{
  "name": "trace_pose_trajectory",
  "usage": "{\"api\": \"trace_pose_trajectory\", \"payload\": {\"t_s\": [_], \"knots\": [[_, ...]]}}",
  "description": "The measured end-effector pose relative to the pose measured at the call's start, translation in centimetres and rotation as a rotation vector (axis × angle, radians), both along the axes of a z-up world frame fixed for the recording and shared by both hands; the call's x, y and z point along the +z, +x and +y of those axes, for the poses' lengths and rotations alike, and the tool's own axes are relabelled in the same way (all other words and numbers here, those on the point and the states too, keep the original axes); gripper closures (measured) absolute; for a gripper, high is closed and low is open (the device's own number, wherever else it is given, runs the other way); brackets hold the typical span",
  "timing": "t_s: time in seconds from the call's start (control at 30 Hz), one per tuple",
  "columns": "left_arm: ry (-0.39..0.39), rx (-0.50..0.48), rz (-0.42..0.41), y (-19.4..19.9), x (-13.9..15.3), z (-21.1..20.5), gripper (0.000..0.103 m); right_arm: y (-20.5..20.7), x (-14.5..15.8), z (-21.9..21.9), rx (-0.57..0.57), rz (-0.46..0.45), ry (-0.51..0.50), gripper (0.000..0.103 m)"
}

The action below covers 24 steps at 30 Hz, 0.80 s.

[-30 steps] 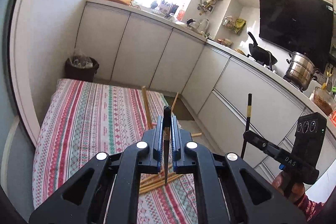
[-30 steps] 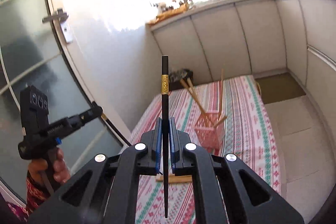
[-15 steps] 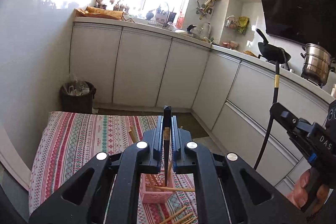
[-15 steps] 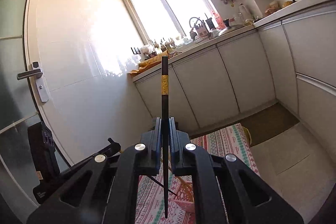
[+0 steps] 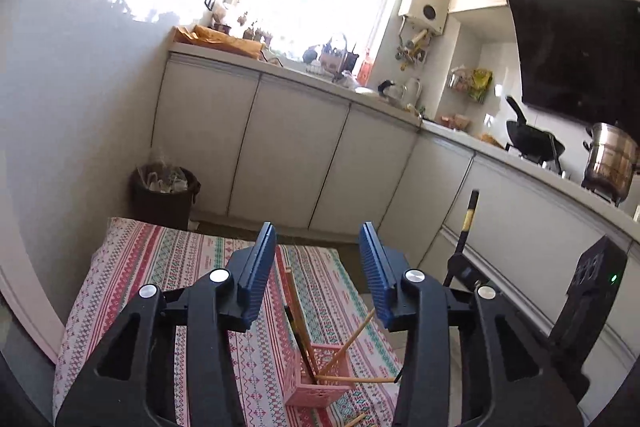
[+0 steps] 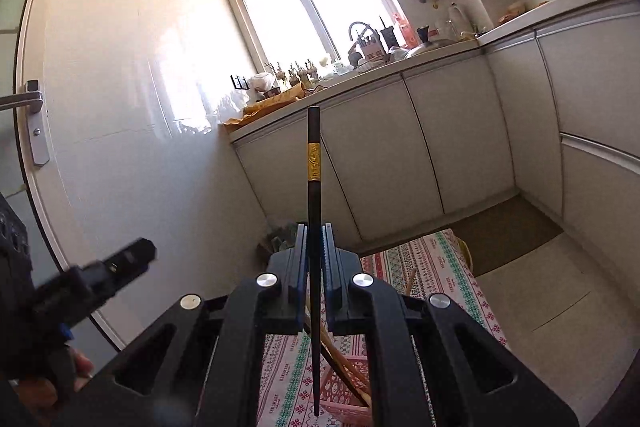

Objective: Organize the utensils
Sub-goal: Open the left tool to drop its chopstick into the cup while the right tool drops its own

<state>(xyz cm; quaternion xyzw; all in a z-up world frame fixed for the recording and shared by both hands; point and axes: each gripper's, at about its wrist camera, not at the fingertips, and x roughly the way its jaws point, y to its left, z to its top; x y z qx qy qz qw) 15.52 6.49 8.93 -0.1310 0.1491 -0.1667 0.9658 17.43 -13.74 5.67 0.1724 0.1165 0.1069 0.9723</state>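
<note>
Left gripper (image 5: 318,267): jaws opening, blue pads well apart, nothing between them; it hangs above the pink basket (image 5: 320,379). Pink basket stands on the bench (image 5: 160,267), which is covered by a striped patterned cloth; the basket is the landmark here. Inside the basket: one black chopstick (image 5: 298,339) leaning toward the far side, plus several wooden chopsticks (image 5: 352,333) splayed to the right; one wooden chopstick lies on the cloth just in front of the basket, at the frame edge.

Right gripper (image 6: 316,247): jaws closed tight on a second black chopstick with gold band (image 6: 314,227); stick held upright, thick end up, thin tip hanging down over the basket (image 6: 344,407); whether the tip touches the basket, cannot tell. In the left wrist view this gripper sits to the right of the basket, band end raised.

Dark waste bin (image 5: 164,193) on the floor beyond the bench's far end.
</note>
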Motion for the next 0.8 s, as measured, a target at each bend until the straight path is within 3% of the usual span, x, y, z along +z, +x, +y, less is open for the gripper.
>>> {"api": "trace_pose_trajectory", "payload": {"t_s": [0.3, 0.37, 0.43, 0.5, 0.77, 0.8], "knots": [[-0.032, 0.038, 0.022, 0.2, 0.3, 2.0, 0.062, 2.9, -2.8, 2.5, -0.075, -0.005, -0.065, 0.096], [-0.034, 0.041, 0.023, 0.2, 0.4, 2.3, 0.062, 3.2, -3.6, 2.7, -0.085, 0.004, -0.079, 0.090], [-0.039, 0.047, 0.017, 0.0, 0.5, 2.7, 0.062, 3.1, -3.6, 2.7, -0.076, 0.009, -0.077, 0.069], [-0.047, 0.053, 0.015, -0.1, 0.7, 3.0, 0.061, 2.4, -3.0, 2.4, -0.088, -0.008, -0.067, 0.060], [-0.022, 0.038, 0.051, -0.1, 0.3, 2.0, 0.055, -0.8, 0.0, -0.4, -0.122, -0.043, -0.037, 0.060], [-0.010, 0.037, 0.058, -0.2, 0.1, 1.8, 0.053, -1.3, 0.3, -0.9, -0.128, -0.046, -0.031, 0.056]]}}
